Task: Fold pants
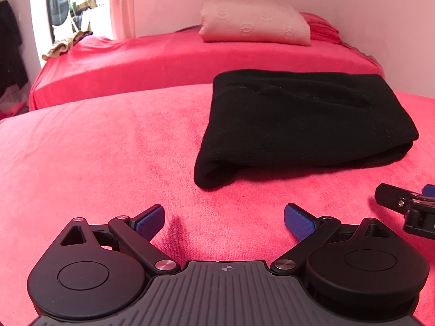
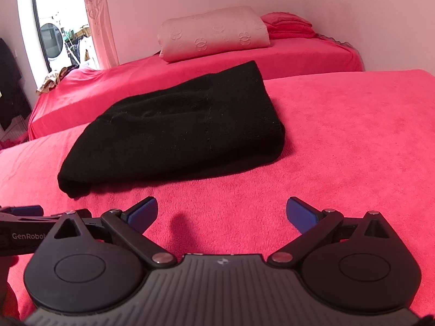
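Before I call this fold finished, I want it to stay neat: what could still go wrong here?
1. The black pants lie folded, but the near-left end bulges into a loose roll, so the layers may spring open.
2. The pants sit on the far edge of the red bed cover; a push could slide them off.
3. The left gripper and the right gripper are both open and empty close by; reaching in again might snag the top layer.

Right gripper (image 1: 407,206) ran off the frame's edge, jaw state unreadable; objects beyond the window (image 1: 68,8) were blurred.
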`<state>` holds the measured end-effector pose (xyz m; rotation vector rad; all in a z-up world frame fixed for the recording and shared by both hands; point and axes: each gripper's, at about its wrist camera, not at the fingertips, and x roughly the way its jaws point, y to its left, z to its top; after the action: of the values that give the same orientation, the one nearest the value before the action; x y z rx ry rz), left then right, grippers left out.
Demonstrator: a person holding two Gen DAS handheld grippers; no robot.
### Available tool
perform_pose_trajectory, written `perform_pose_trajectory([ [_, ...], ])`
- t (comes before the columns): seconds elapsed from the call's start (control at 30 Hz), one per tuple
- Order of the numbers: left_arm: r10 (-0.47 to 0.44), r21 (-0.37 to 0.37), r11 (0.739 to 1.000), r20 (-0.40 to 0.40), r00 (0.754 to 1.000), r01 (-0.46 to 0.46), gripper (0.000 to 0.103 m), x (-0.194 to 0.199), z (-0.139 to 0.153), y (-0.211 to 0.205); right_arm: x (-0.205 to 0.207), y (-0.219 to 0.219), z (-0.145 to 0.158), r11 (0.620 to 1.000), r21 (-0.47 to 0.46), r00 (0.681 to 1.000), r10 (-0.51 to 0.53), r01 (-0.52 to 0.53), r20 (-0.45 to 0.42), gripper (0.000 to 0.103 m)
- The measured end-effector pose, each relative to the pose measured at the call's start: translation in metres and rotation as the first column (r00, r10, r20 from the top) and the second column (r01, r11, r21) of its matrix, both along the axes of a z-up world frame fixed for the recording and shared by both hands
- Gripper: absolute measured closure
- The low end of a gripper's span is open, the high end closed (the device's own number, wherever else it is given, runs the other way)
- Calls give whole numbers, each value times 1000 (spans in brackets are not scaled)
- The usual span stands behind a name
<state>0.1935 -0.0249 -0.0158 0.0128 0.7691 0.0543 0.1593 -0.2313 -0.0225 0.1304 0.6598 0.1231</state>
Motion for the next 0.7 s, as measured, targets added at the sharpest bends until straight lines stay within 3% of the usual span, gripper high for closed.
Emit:
perform_pose_trajectory([
  [0.7,8,18,1000,-32,999,-8,0,3,-6,-2,3,4,-1,999,-35,1000,17,-18,-3,1],
])
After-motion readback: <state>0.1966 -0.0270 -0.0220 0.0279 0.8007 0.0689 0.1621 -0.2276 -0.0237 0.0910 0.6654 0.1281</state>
